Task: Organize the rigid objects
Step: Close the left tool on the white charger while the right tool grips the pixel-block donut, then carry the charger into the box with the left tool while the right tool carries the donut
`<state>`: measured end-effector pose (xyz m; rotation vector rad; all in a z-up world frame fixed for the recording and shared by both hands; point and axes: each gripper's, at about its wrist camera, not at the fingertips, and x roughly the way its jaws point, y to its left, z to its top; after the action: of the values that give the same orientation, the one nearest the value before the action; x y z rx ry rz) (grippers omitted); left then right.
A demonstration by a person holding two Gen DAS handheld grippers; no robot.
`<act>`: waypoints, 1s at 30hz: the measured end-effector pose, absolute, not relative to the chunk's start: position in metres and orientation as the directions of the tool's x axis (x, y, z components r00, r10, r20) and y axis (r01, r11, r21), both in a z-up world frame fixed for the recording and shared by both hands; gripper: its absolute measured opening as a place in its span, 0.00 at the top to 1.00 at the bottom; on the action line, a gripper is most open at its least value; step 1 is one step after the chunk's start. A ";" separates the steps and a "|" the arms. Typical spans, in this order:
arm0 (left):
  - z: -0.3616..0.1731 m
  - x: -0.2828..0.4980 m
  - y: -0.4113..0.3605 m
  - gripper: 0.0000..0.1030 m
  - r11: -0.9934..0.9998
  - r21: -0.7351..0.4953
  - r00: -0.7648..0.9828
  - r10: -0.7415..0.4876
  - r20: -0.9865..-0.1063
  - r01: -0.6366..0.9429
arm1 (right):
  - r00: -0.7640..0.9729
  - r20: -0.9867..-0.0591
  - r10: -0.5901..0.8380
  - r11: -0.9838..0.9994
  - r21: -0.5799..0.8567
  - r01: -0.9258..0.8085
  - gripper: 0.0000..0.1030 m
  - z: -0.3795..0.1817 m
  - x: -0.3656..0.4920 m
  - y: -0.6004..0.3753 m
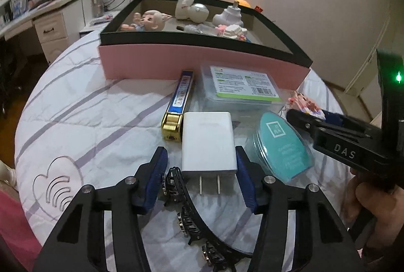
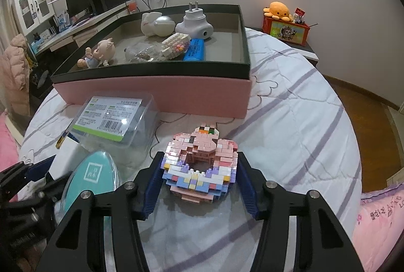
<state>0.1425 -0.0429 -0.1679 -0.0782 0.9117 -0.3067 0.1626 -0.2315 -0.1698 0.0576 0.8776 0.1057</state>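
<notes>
My left gripper [image 1: 202, 166] is open around a white plug charger [image 1: 209, 143] lying on the bed; its right finger touches the charger, the left stands apart. A black hair clip [image 1: 186, 211] lies under the jaws. My right gripper [image 2: 199, 178] is open around a pink brick-built model [image 2: 200, 166], fingers at both its sides; whether they touch it I cannot tell. It shows at the right in the left wrist view [image 1: 300, 113]. A pink box with a dark rim [image 1: 202, 65] [image 2: 156, 92] stands behind and holds figurines and small items.
On the striped bed sheet lie a blue-and-gold bar [image 1: 180, 105], a clear plastic case with a green label [image 1: 240, 87] [image 2: 113, 120] and a teal oval case [image 1: 280, 145] [image 2: 91, 176]. A desk [image 1: 38, 17] stands left; an orange plush [image 2: 276, 9] sits on a nightstand.
</notes>
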 end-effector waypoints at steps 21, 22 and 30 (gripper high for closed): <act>-0.111 0.138 -0.017 0.60 0.964 -0.170 0.667 -0.266 -0.696 0.207 | 0.705 -0.684 0.190 0.982 0.135 -0.134 0.46 -0.109 0.138 -0.219; -0.109 0.139 -0.017 0.60 0.964 -0.168 0.672 -0.265 -0.692 0.207 | 0.705 -0.682 0.195 0.981 0.138 -0.138 0.46 -0.108 0.138 -0.219; -0.080 0.156 -0.020 0.60 0.962 -0.147 0.713 -0.268 -0.648 0.228 | 0.724 -0.656 0.215 0.976 0.132 -0.171 0.46 -0.089 0.151 -0.210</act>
<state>0.1556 -0.0199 -0.0801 -0.0580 0.7266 -0.2753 0.1509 -0.2100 -0.0891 0.0635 0.7315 0.2133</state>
